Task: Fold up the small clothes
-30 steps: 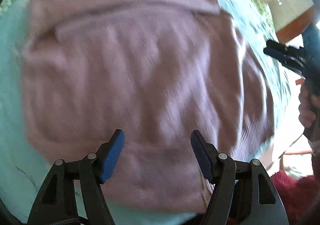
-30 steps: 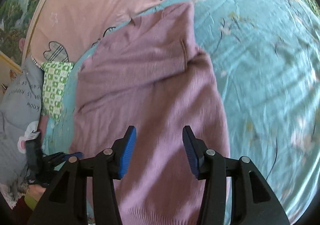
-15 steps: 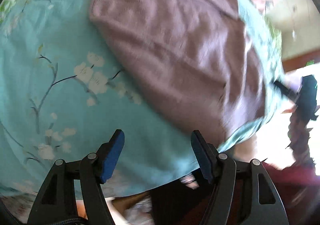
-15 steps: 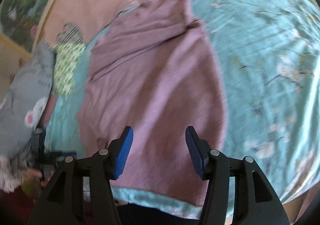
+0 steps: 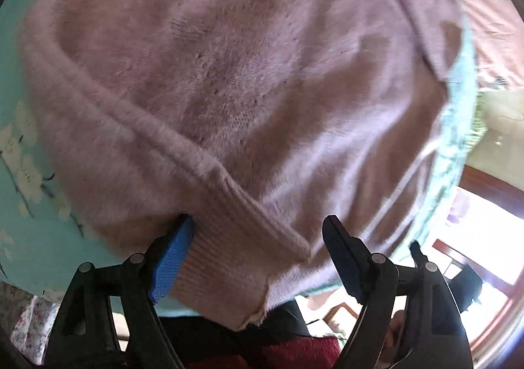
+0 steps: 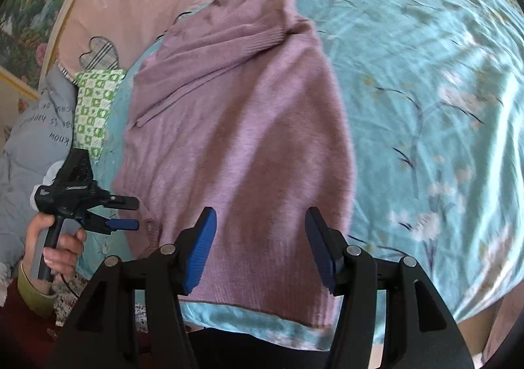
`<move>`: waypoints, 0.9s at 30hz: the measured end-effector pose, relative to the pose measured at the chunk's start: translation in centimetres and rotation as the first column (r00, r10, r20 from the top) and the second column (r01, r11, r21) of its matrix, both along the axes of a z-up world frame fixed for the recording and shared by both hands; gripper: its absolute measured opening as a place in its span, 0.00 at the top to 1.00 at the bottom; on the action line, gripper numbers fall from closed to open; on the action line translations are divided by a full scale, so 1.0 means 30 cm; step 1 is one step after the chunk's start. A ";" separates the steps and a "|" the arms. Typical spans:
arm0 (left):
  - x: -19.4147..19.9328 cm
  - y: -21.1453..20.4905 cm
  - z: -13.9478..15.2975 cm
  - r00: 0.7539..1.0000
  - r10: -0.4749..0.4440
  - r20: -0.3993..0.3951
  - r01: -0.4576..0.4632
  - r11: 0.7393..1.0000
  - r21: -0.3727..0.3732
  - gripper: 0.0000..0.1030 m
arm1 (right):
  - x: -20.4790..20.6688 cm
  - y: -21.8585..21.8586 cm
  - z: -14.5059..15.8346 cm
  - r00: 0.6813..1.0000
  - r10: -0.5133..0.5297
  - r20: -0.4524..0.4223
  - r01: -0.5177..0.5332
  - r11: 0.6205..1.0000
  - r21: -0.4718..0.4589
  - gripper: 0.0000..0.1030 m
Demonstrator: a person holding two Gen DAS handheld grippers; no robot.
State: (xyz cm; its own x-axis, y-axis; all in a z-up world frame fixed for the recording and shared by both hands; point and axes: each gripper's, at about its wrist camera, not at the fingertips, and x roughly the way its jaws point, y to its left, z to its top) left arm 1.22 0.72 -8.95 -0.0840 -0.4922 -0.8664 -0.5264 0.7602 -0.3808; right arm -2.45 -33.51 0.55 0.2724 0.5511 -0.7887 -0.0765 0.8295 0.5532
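The sweater [image 6: 235,146] lies flat on the bedspread [image 6: 425,106]. The left gripper [image 5: 258,257], jaws wide, now straddles its ribbed corner at 6 o'clock; half a second ago it faced bare bedspread. The right gripper [image 6: 262,244] stays wide above the hem.

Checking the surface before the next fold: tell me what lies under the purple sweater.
The purple sweater lies on a turquoise floral bedsheet, which shows along most of its edges. Whatever sits directly beneath the knit is covered.

Fuzzy mauve sweater [image 6: 235,139] lies flat, sleeve folded across.
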 end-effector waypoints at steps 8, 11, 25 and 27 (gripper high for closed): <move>-0.032 -0.041 0.057 0.976 -0.177 0.129 0.160 0.979 0.128 0.93 | -0.037 -0.073 -0.041 0.997 -0.062 -0.038 0.061 0.998 -0.013 0.44; -0.139 0.054 0.107 0.971 -0.126 0.205 0.111 0.990 0.085 0.94 | -0.036 -0.078 -0.045 0.997 -0.054 -0.048 0.053 0.999 -0.012 0.44; -0.589 0.290 0.120 0.914 -0.021 0.405 0.025 1.000 -0.005 0.79 | -0.032 -0.072 -0.139 0.990 0.018 -0.137 -0.016 1.000 0.015 0.44; -0.578 0.290 0.092 0.930 -0.034 0.365 0.026 0.999 0.026 0.62 | -0.023 -0.068 -0.144 0.987 0.052 -0.151 -0.046 0.998 0.039 0.44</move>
